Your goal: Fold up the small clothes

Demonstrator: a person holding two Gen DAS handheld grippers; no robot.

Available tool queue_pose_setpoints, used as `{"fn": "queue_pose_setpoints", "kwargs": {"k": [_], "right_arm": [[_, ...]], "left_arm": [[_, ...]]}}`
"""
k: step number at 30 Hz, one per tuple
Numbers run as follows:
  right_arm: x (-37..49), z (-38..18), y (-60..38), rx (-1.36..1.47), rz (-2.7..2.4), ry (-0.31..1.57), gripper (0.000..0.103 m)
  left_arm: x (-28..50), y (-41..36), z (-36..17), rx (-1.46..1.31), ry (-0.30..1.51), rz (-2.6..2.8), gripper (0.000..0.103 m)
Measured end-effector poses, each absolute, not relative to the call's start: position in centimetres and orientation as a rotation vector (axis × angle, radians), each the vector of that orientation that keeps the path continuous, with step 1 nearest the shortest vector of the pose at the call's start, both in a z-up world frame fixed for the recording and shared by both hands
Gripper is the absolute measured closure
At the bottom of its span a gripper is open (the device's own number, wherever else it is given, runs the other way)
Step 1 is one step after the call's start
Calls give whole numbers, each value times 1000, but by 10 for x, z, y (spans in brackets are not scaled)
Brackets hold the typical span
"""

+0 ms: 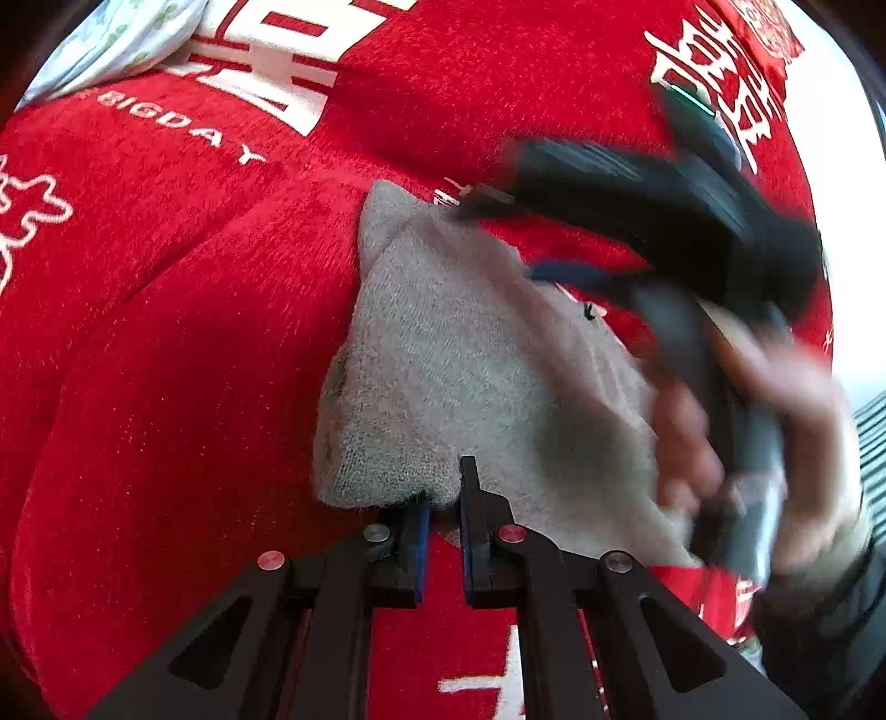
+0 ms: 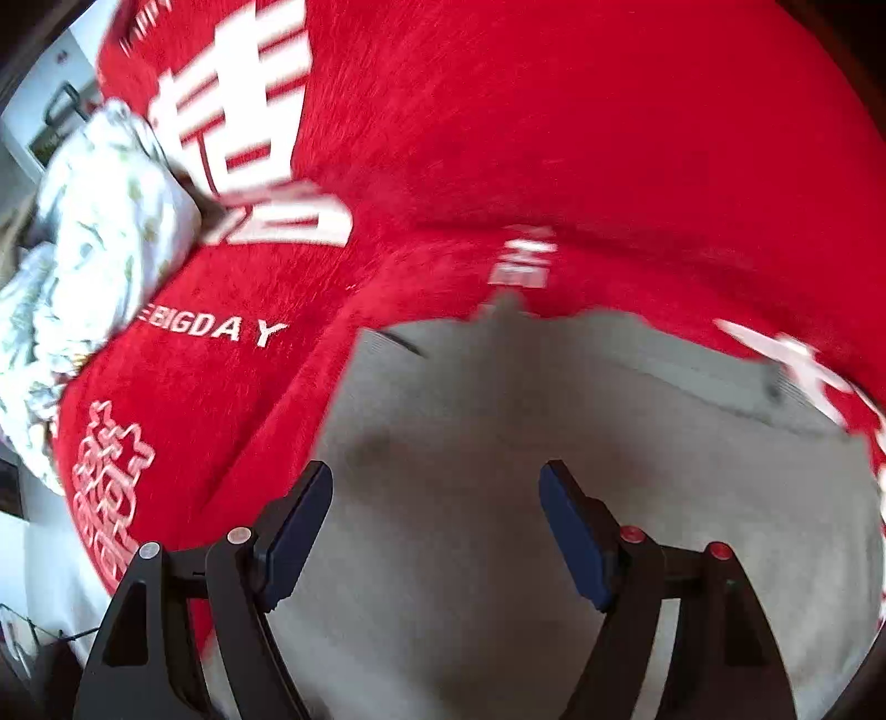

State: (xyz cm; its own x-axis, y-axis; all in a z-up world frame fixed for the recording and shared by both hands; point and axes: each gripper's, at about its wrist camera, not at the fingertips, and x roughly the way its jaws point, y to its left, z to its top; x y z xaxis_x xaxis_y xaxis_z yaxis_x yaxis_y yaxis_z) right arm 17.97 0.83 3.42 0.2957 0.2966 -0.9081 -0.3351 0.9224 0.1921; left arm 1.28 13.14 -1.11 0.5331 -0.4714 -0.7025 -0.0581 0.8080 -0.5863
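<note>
Grey cloth (image 1: 443, 360) is seen lying on a red blanket (image 1: 166, 332) with white letters. In the left wrist view, the near edge of the cloth is pinched by the left gripper (image 1: 443, 498). Its two fingers are pressed together on that edge, most likely so the cloth is kept from sliding while the other side is worked on. A blurry black tool is seen across the far side of the cloth. That is the right gripper (image 1: 559, 232), held in a hand (image 1: 775, 443). It is too blurred there to tell how its fingers stand. A pale flowery bundle (image 1: 127, 39) is seen at the top left corner, well apart from the cloth.

In the right wrist view, the grey cloth (image 2: 554, 443) fills the lower part of the picture, with the red blanket (image 2: 554, 138) all around it. The right gripper (image 2: 437, 476) is held above the cloth with its fingers wide apart, and nothing is held between them. It is pointed down at the cloth, probably so that an edge can be picked up and folded over. The flowery bundle (image 2: 99, 221) is seen at the left, on the edge of the blanket. The fold does not look started yet.
</note>
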Motion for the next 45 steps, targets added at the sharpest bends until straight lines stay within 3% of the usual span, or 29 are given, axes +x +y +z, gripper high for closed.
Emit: {"fn": "queue_pose_setpoints", "kwargs": {"k": [2,4,7,8,9,11,22,45], "right_arm": [[195,13,42,-109,398,1242,23],[199,-3,70,-244,350,1234,14],[190,-11,94,-434,320,1160,25],[191,-9,93,-431,304,1154,44],[193,-5,89,-435,283,1148,72],[198,3,72,-374,299,1167,79],[198,48,11,-23,419,1132,81],[195,89,-43,120,504,1088,81]], "left_arm": [[12,129,-12,-572,988,-263,94],[11,126,-11,-538,981,-260,94],[11,123,-8,-492,971,-255,94],[11,121,-6,-481,968,-249,94],[11,120,-5,-475,966,-245,94],[10,118,-1,-463,956,-243,94],[8,103,20,-361,951,-200,94],[5,62,54,-186,959,-163,94]]}}
